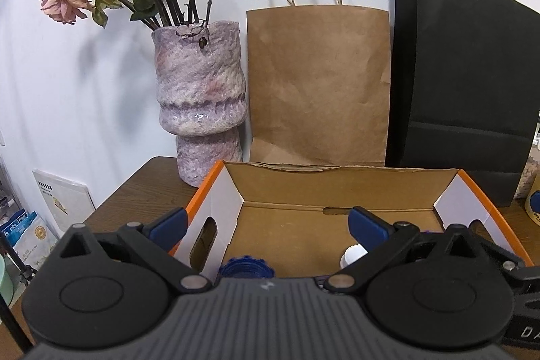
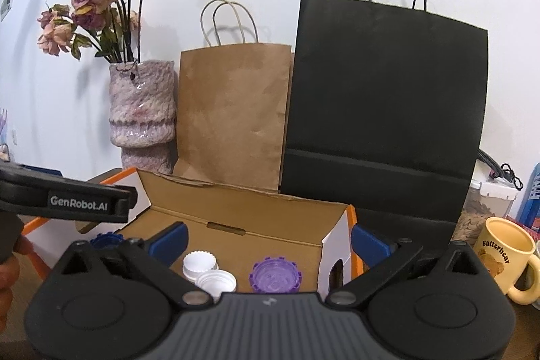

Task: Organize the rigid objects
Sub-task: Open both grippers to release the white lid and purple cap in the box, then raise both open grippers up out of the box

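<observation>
An open cardboard box [image 1: 337, 184] with orange edges stands on the wooden table; it also shows in the right wrist view [image 2: 249, 208]. Inside lie a blue lid [image 1: 248, 267], a purple lid [image 2: 275, 275] and two white caps [image 2: 202, 262]. The blue lid also shows in the right wrist view [image 2: 106, 240], and one white cap in the left wrist view [image 1: 352, 255]. My left gripper [image 1: 266, 221] is open and empty, straddling the box's left wall. My right gripper [image 2: 268, 240] is open and empty, straddling the box's right wall above the lids.
A purple vase [image 1: 200, 103] with dried roses, a brown paper bag [image 1: 319, 83] and a black paper bag [image 1: 465, 83] stand behind the box against the wall. A yellow mug [image 2: 506, 258] stands to the right. The left gripper's body [image 2: 67, 199] reaches in from the left.
</observation>
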`<state>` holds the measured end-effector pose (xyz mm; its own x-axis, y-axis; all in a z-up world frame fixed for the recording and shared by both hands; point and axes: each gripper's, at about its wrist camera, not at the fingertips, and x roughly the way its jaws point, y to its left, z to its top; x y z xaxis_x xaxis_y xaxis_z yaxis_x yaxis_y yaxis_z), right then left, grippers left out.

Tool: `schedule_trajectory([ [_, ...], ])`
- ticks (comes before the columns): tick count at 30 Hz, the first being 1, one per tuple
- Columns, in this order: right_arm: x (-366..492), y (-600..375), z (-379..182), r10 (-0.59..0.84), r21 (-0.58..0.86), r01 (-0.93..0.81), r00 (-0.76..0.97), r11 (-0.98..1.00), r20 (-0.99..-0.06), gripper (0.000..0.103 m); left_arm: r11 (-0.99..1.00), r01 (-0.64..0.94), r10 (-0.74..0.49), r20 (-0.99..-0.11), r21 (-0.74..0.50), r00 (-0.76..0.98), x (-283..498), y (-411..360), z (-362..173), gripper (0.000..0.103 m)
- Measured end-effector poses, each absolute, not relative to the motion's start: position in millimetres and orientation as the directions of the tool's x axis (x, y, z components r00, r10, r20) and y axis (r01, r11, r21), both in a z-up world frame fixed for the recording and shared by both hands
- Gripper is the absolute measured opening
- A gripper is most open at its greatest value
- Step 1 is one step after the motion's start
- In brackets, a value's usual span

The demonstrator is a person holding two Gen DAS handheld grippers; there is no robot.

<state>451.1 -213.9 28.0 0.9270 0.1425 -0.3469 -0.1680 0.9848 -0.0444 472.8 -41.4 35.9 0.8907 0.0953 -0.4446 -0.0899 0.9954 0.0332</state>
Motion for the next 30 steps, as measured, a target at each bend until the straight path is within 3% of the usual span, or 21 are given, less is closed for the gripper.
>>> schedule_trajectory([
  [30,351,-223,32,0.158,-0.048,-0.184,0.929,0.982,-0.335,0.103,0.998,-0.053,0.061,-0.434,0.031,0.899,373,-26,47,0.103],
])
